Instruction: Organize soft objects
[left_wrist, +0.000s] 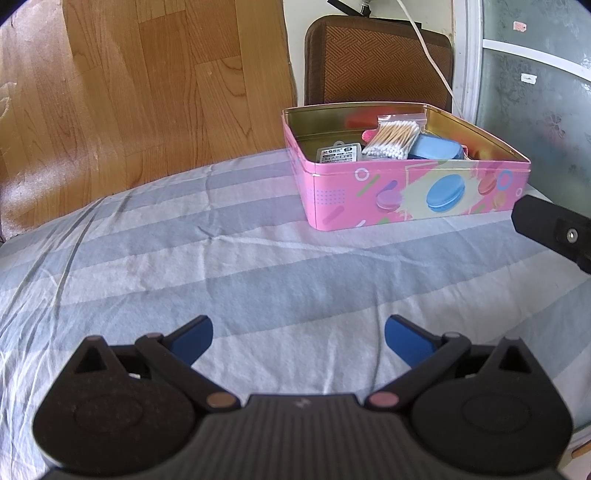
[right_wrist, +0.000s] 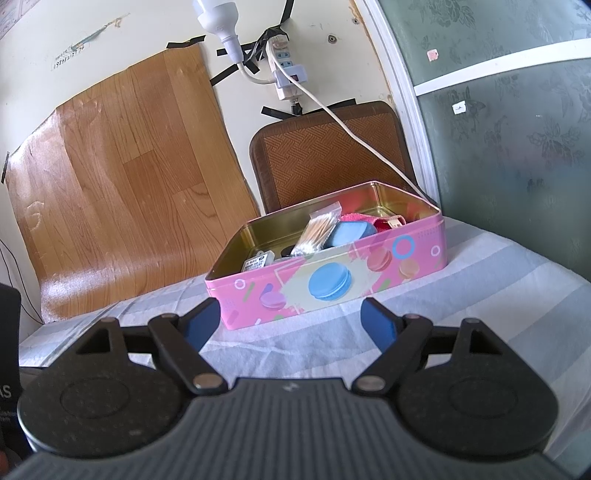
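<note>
A pink tin box (left_wrist: 369, 206) printed with macarons stands open on the striped cloth, far right in the left wrist view. Inside it lie a bag of cotton swabs (left_wrist: 393, 138), a blue soft case (left_wrist: 437, 147), a small grey labelled pack (left_wrist: 338, 153) and something pink (left_wrist: 369, 134). My left gripper (left_wrist: 298, 338) is open above bare cloth, well short of the box. In the right wrist view the same box (right_wrist: 424, 254) sits just beyond my right gripper (right_wrist: 290, 317), which is open with nothing between its fingers. The swab bag (right_wrist: 317, 232) and blue case (right_wrist: 349, 232) show there too.
The grey-and-white striped cloth (left_wrist: 258, 266) covers the surface. A brown woven cushion (right_wrist: 328, 158) leans on the wall behind the box. A white cable (right_wrist: 354, 136) hangs from a wall power strip (right_wrist: 284, 74) toward the box. A black gripper part (left_wrist: 554, 229) shows at the right edge.
</note>
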